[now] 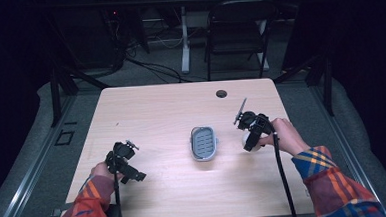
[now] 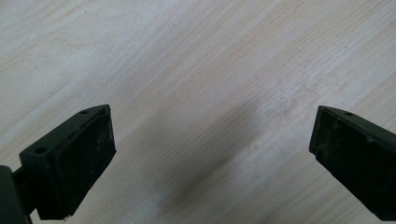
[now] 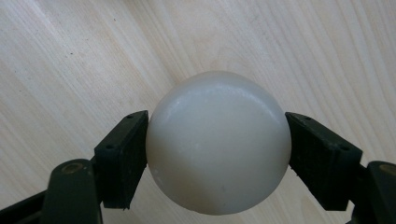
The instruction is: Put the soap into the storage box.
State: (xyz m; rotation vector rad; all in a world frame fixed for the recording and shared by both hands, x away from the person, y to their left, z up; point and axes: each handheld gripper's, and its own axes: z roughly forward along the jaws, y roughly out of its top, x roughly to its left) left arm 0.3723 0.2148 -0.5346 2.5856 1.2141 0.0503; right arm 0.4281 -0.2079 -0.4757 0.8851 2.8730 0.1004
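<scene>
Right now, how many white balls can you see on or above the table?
1. The white ball is clamped in the right claw, right of the grey tray. Others may be hidden.

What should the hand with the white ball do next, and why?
Probably carry it left to above the small grey tray. The right gripper is shut on the smooth white ball, and the tray lies beside it on the wooden table.
</scene>
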